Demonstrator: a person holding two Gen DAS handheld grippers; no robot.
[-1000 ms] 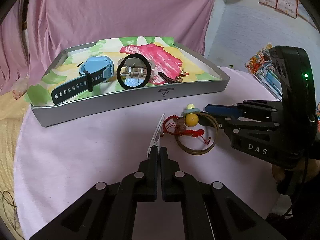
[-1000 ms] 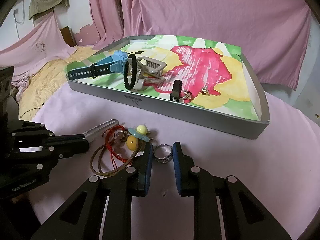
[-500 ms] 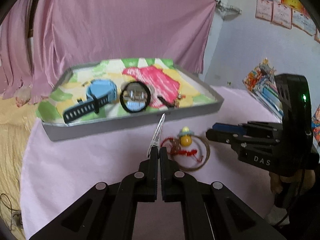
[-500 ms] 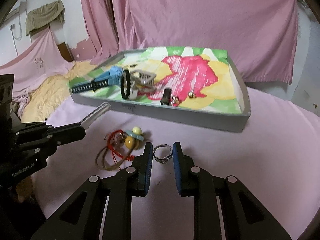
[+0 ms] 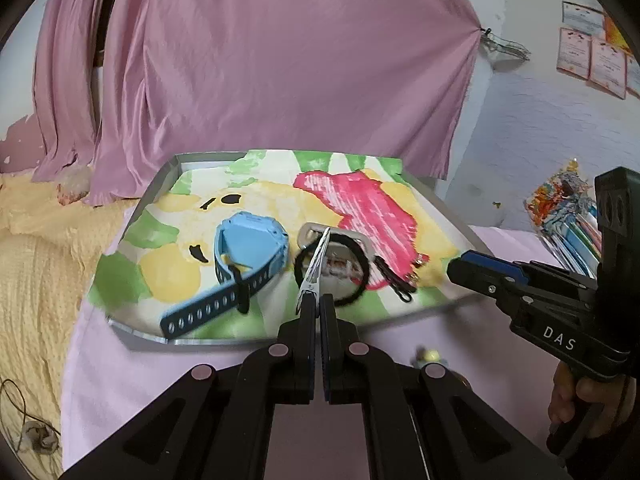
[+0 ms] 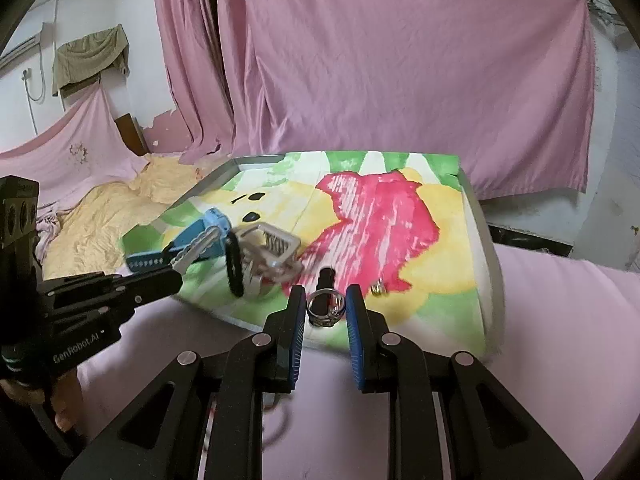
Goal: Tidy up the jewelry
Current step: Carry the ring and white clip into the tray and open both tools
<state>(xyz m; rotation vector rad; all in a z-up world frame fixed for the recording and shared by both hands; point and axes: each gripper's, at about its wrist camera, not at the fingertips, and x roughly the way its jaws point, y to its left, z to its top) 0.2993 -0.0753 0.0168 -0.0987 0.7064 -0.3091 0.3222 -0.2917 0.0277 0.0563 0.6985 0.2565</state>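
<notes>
The shallow grey tray lined with a green, yellow and pink painted paper [image 5: 136, 330] is the landmark, and much of the sorting already sits inside it: a light-blue plastic watch with a perforated dark strap [image 5: 244, 264] near its middle, a black fabric hair tie [image 5: 362, 284] looped over a pale, toothed plastic claw clip [image 6: 276, 246] just to the right of the watch, a slim black hairpin [image 5: 394, 280] and small gold-coloured earrings [image 6: 378, 289] further right, on the pink patch.

Two pieces are in transit, by the look of it. The left tool [image 5: 318, 308] is closed tight on a thin, tapered silver metal hair clip [image 5: 316, 262], whose shiny tip points out over the tray above the hair tie. The right tool [image 6: 326, 308], its blue ribbed pads set a small way apart, pinches a polished silver metal ring [image 6: 325, 307] between them, held just above the tray's near wall.

What remains seems little: on the pink cloth-covered desk [image 5: 180, 364] in front of the tray, only a small yellow and blue bead charm [image 5: 428, 357] peeks out beside the left tool; whatever else lies there is hidden by the tool bodies. Both held pieces are hard, smooth and slippery, so each likely needs a low, gentle release onto the paper.
</notes>
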